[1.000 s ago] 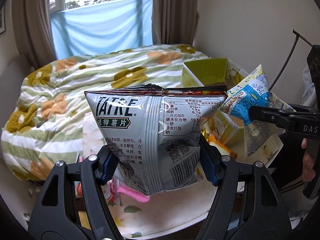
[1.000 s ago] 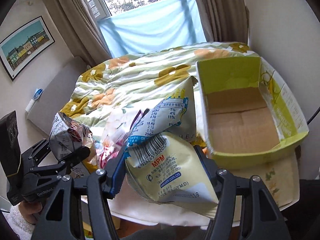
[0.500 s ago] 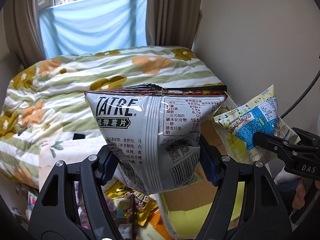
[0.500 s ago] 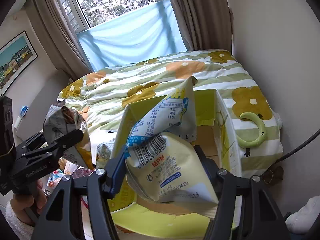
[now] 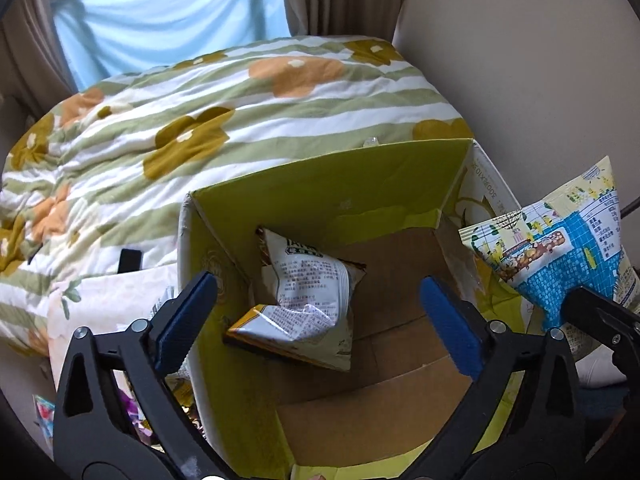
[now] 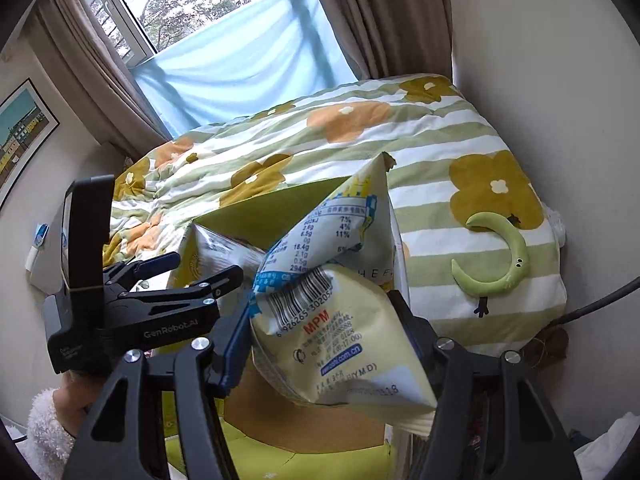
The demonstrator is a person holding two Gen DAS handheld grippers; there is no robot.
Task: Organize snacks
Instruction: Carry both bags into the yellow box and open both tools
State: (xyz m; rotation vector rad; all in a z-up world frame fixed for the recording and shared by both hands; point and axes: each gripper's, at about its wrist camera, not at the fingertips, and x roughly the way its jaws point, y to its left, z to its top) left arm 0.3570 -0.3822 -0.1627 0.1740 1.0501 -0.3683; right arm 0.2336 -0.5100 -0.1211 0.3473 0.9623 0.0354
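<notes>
Beside the flower-print bed [image 5: 248, 120], the left gripper [image 5: 320, 312], fingers just spread, hangs over a silver crisp bag [image 5: 308, 280] in the green cardboard box [image 5: 320, 188], while the right gripper [image 6: 326, 340] pinches a light, crushable yellow-and-blue snack pouch [image 6: 340, 328] mid-body.

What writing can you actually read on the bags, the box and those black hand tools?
"MPM": yellow snack bag in the right tool.
"6 926265 30205": its barcode.
"GenRobot.AI": left tool, seen from the right.
"HEF": box wall.
Silver bag in the cardboard box: print too small.

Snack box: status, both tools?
Left tool open, jaws just opened, nothing between. Chip bag lies in box. Right tool shut on yellow snack bag.
</notes>
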